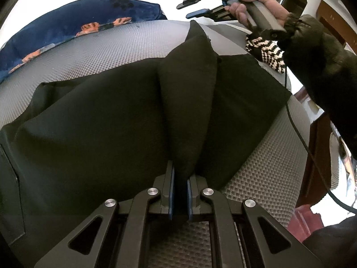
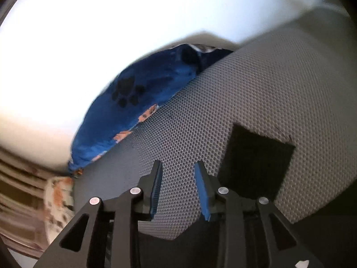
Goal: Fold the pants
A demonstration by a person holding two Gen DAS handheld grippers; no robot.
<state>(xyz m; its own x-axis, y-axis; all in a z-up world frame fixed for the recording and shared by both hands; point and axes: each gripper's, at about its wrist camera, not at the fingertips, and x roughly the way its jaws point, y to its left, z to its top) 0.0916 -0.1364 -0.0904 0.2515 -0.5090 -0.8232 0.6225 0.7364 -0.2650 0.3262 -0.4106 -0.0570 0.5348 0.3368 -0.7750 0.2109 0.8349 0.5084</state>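
The left tongs [image 1: 180, 192] are pinching a raised ridge of the black pants [image 1: 107, 120] between their blue pads, the fabric rising in a fold straight ahead of the tips. The rest of the pants lies spread over the grey dimpled mat [image 1: 116, 44] on the bench, reaching to both sides of the left tongs. Up and to the right of them, the right tongs [image 1: 196, 9] hang in the air above the far end of the pants, held by the person's right hand [image 1: 256, 6]. In their own view, the right tongs [image 2: 178, 174] stand spread with nothing between them, a dark corner of the pants [image 2: 256, 163] lying just right of their tips. A blue paw-print blanket [image 2: 138, 111] sits beyond the mat's far-left edge.
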